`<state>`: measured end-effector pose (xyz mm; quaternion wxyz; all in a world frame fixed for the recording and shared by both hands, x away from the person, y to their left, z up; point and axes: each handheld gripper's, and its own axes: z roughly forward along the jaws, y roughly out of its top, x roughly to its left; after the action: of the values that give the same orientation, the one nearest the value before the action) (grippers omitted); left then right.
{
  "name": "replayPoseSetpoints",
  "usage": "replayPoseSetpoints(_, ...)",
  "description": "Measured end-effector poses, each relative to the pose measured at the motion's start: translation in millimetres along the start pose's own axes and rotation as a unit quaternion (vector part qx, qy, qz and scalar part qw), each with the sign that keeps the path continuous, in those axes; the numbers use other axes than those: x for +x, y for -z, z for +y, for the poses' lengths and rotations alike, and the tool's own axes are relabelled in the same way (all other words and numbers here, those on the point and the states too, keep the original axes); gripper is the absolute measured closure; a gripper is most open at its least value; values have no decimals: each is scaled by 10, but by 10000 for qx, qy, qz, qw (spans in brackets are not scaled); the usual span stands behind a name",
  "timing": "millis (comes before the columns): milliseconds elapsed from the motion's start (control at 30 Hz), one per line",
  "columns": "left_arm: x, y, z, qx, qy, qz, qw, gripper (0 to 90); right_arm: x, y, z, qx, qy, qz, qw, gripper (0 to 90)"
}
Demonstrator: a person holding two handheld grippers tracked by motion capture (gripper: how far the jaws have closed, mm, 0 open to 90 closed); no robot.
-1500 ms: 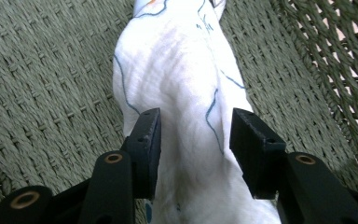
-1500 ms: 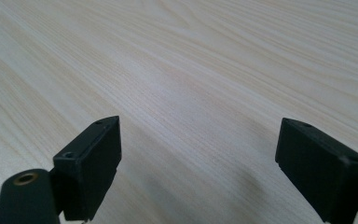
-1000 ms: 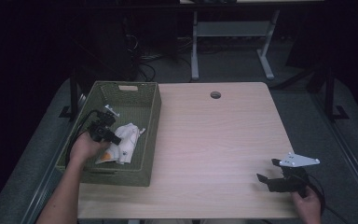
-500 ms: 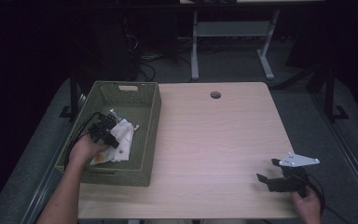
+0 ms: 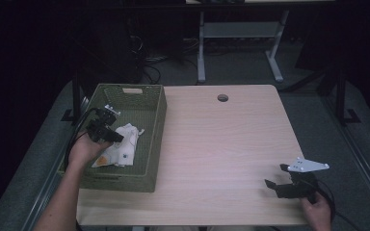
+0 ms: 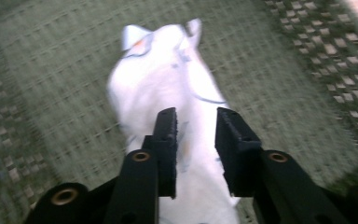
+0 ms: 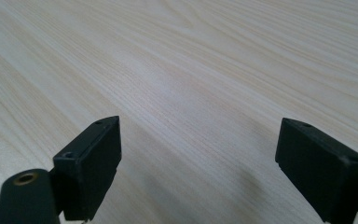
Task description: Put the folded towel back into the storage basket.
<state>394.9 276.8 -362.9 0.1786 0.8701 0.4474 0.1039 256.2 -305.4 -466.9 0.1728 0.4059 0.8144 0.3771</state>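
The high view is dim, its upper half nearly black, with the surface (image 5: pixel 221 144) lit from above. The left gripper view is blurred, its white bag (image 6: pixel 168 93) overexposed. The right gripper view is sharp, softly shadowed below.

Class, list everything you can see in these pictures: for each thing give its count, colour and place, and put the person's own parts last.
Basket: one, olive green, on the table's left edge.
White packet: one, white with orange marks, inside the basket.
Table: one, light wood, centre.
Cable hole: one, dark, near the table's far edge.
Metal frame: one, grey, on the floor behind the table.
Left claw: one, black, in the basket, jaws apart over the packet.
Right claw: one, black, open, near right corner.
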Motion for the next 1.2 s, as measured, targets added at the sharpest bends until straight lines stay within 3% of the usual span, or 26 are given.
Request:
replayPoseSetpoints(167,-73,-214,-10,551,-78,-327,9979,700,2,0,0,-10,14,18,10000,138)
replayPoseSetpoints(400,-111,-496,-43,1119,-140,-383,9929,638,1,-3,0,-2,8,22,10000,138)
replayPoseSetpoints(533,-154,-649,-27,1431,-290,-240,9890,573,-4,-1,-1,1,-10,11,10000,138)
replayPoseSetpoints(633,-168,-663,-3,1472,-316,-163,9885,559,-9,-3,-5,-6,-6,12,10000,138)
replayPoseSetpoints(733,-176,-665,-4,1459,-364,-95,9886,606,-12,-6,-6,1,-8,15,10000,138)
replayPoseSetpoints(800,-180,-660,4,1439,-408,-85,9887,739,-9,-3,-6,-6,-8,14,10000,138)
replayPoseSetpoints(933,-206,-630,22,1353,-435,-90,9898,877,-8,0,-5,-17,-4,10,10000,138)
replayPoseSetpoints(1000,-189,-580,23,1228,-329,-221,9916,885,-8,0,-5,-15,-8,11,10000,138)
replayPoseSetpoints(1067,-184,-477,26,958,-205,-529,9938,886,-7,1,-6,-19,-6,12,10000,139)
replayPoseSetpoints(1133,-198,-408,32,870,-235,-725,9933,885,-5,0,-6,-12,-7,7,10000,139)
replayPoseSetpoints(1200,-221,-362,34,794,-172,-1083,9908,884,-1,-4,-5,2,9,10,10000,138)
